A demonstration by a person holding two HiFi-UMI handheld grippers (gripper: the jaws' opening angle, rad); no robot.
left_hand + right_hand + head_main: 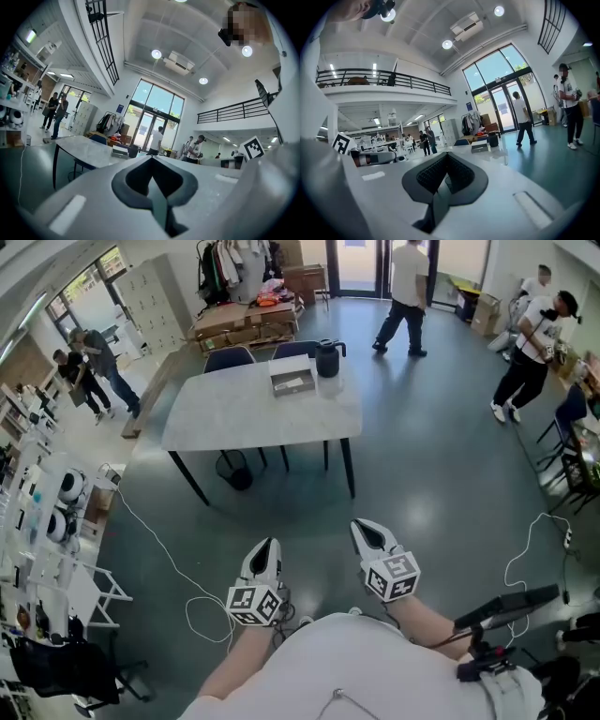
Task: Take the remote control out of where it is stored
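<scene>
Left tool, right tool: jaws together, empty, near our body.
Remote: unseen; we judge it inside box on desk, well apart from us.
Next: we step close, part jaws before reaching into box.

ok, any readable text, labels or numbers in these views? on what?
No legible text anywhere.
Blue wall sign beside the glass doors: too small to read.
Left gripper cube, right gripper cube: square marker patterns only, no characters.
</scene>
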